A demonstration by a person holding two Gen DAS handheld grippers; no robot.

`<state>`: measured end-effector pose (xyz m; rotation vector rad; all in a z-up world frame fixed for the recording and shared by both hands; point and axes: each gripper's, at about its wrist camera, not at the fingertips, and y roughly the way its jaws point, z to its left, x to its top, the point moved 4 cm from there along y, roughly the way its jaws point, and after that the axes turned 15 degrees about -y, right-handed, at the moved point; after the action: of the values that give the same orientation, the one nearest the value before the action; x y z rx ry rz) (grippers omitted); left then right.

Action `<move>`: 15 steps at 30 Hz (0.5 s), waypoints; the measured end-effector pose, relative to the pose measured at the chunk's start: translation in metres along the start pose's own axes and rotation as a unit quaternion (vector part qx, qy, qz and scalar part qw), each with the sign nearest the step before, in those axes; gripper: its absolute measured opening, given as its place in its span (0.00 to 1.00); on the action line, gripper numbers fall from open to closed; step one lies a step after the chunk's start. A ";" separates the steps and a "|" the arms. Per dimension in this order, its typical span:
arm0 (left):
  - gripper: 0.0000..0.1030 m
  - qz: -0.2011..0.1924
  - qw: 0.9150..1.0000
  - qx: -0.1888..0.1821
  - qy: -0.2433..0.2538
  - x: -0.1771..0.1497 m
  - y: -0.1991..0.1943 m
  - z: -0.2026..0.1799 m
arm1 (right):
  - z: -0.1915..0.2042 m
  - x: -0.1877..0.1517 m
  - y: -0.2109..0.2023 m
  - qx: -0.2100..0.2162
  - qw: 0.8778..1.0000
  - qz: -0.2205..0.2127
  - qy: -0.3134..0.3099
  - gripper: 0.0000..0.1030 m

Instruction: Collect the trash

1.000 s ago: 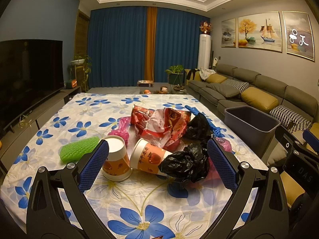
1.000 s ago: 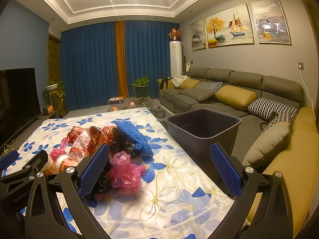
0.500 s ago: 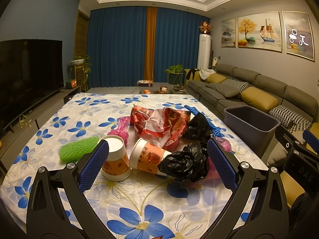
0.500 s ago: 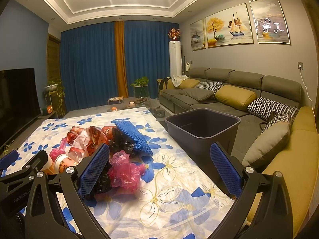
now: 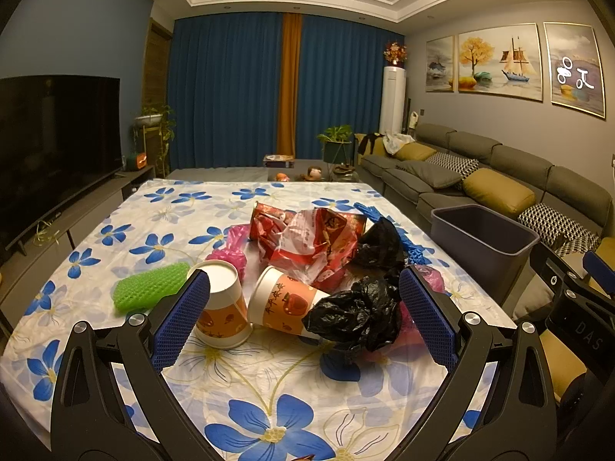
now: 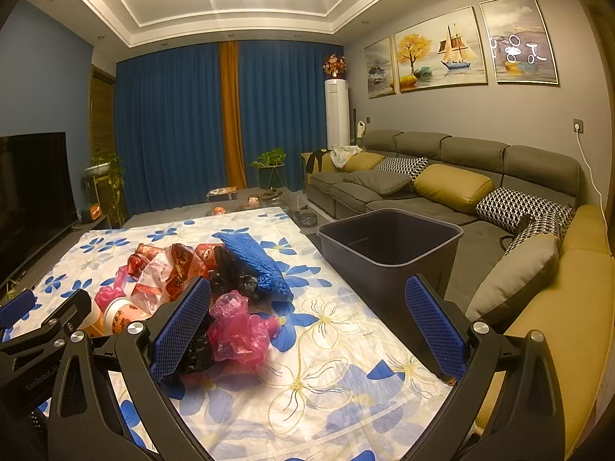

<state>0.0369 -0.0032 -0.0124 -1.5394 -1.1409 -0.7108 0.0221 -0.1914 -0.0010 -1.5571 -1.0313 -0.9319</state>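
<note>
A long grey fabric sofa (image 6: 442, 176) with mustard cushions sits at three o'clock, a black flat television (image 5: 50, 142) at nine, and blue pleated curtains (image 5: 230, 92) at twelve.

On the flower-print cloth over the table (image 5: 161, 226), the litter sits heaped near the right edge. Two orange-print paper cups (image 5: 221, 307) at the front: one upright, one tipped on its side to its right. A crumpled black plastic bag (image 5: 357, 317) lies against the tipped cup's right side. Behind them, a crinkled red-and-white wrapper (image 5: 307, 244). Left of the cups, a green foam net sleeve (image 5: 148, 286). Off the table's right edge stands the dark grey plastic bin (image 6: 388, 246), the long grey sofa (image 6: 461, 176) beyond.
</note>
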 end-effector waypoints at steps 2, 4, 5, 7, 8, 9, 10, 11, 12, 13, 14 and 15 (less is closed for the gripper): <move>0.94 0.000 1.000 0.000 0.000 0.000 0.000 0.000 | 0.000 0.000 0.001 0.000 1.000 0.000 0.000 0.95; 0.94 0.000 1.000 0.000 -0.001 0.000 0.000 0.000 | 0.000 0.000 0.001 0.000 1.000 0.000 0.000 0.95; 0.94 0.000 1.000 0.000 0.000 0.000 0.000 -0.001 | 0.000 0.000 0.001 0.000 1.000 0.000 0.000 0.95; 0.94 0.000 1.000 0.000 0.000 0.000 0.000 0.000 | 0.000 0.000 0.000 0.000 1.000 0.000 0.000 0.95; 0.94 0.000 1.000 0.000 0.000 0.000 0.000 0.000 | 0.000 -0.001 0.001 0.000 1.000 0.000 0.000 0.95; 0.94 0.000 1.000 0.000 0.000 0.000 0.000 0.000 | 0.000 -0.001 0.000 -0.001 1.000 0.000 0.000 0.95; 0.94 0.001 1.000 0.000 0.000 -0.001 0.002 -0.001 | 0.000 -0.002 0.001 -0.001 1.000 0.001 0.000 0.95; 0.94 0.001 1.000 0.000 -0.001 -0.002 0.001 -0.002 | 0.000 -0.002 0.001 -0.001 1.000 0.001 0.001 0.95; 0.94 0.002 1.000 0.000 -0.001 -0.002 0.001 -0.004 | 0.000 -0.003 0.001 -0.001 1.000 0.002 0.002 0.95; 0.94 0.002 1.000 -0.001 -0.001 -0.003 0.001 -0.004 | -0.001 -0.004 0.002 -0.001 1.000 0.002 0.002 0.95; 0.94 0.003 1.000 -0.002 -0.001 -0.011 0.007 -0.003 | -0.001 -0.004 0.002 -0.002 1.000 0.003 0.002 0.95; 0.94 0.002 1.000 -0.001 -0.001 -0.012 0.007 -0.004 | -0.001 -0.005 0.002 -0.002 1.000 0.003 0.003 0.95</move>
<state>0.0394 -0.0106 -0.0251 -1.5446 -1.1377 -0.7086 0.0226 -0.1935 -0.0061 -1.5601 -1.0202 -0.9344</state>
